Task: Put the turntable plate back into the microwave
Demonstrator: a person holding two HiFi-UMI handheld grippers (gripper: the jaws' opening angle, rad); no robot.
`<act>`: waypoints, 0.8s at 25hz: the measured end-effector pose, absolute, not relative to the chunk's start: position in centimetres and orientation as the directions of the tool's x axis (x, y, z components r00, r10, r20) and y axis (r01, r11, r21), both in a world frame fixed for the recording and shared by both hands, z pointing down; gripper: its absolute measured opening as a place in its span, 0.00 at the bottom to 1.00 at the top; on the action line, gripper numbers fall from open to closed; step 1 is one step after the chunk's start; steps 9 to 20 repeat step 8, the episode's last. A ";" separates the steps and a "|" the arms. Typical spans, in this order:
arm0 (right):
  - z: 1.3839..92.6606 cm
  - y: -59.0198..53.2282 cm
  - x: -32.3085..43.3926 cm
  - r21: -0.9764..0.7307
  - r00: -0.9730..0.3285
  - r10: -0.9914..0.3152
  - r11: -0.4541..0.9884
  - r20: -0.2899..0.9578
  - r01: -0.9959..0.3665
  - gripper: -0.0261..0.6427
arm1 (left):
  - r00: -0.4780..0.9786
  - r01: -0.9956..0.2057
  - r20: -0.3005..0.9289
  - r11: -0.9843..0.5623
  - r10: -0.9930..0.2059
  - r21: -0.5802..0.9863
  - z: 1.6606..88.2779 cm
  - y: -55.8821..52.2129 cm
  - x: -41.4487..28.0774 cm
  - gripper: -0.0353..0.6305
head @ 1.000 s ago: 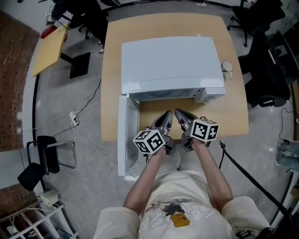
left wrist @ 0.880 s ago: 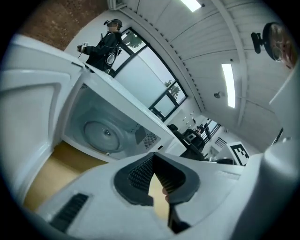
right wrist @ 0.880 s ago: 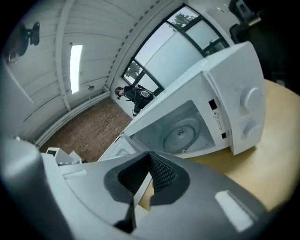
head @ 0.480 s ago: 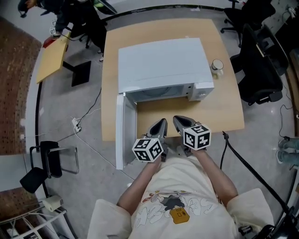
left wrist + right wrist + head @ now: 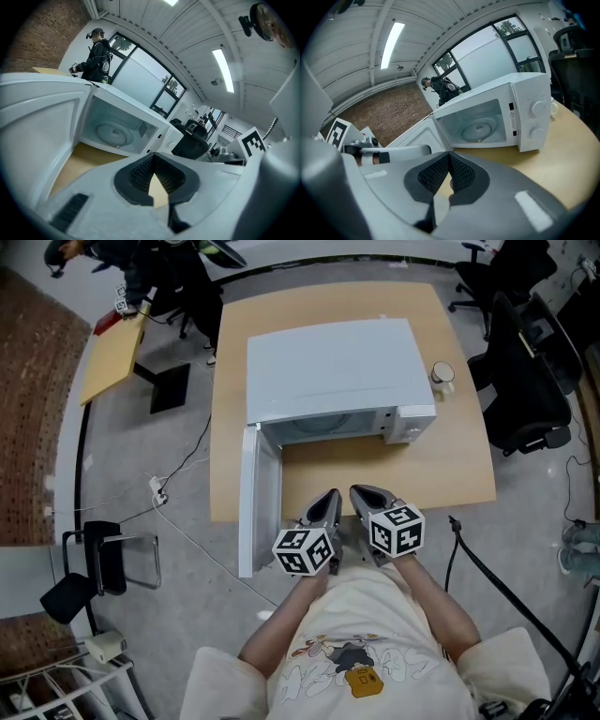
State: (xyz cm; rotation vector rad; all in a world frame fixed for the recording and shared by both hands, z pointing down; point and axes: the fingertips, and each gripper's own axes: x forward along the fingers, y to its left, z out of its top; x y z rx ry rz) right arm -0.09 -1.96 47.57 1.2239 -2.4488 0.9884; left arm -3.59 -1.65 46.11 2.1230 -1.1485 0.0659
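On the table point(image 5: 417, 474), the microwave point(image 5: 328, 371) is seen with its door point(image 5: 260, 498) swung open at the left. Inside the cavity, the plate point(image 5: 112, 132) is laid flat on the floor, centred. At the table's near edge, the left gripper point(image 5: 330, 500) and right gripper point(image 5: 362, 493) are held side by side, pointed toward the opening and well short of it. The jaws of each are closed together, tip against tip, with nothing gripped between them.

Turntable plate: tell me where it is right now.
In both gripper views the turntable plate lies flat, centred on the cavity floor of the microwave, whose door stands swung open at the head view's left.
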 end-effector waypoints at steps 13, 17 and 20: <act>48.1 -0.7 -1.1 -0.453 -0.604 -0.637 0.410 0.479 -0.792 0.05 | 0.599 -0.771 0.383 -0.376 -0.704 0.514 46.8 -0.3 -4.6 0.05; 48.1 -0.7 -1.1 -0.453 -0.604 -0.637 0.410 0.479 -0.792 0.05 | 0.599 -0.771 0.383 -0.376 -0.704 0.514 46.8 -0.3 -4.6 0.05; 48.1 -0.7 -1.1 -0.453 -0.604 -0.637 0.410 0.479 -0.792 0.05 | 0.599 -0.771 0.383 -0.376 -0.704 0.514 46.8 -0.3 -4.6 0.05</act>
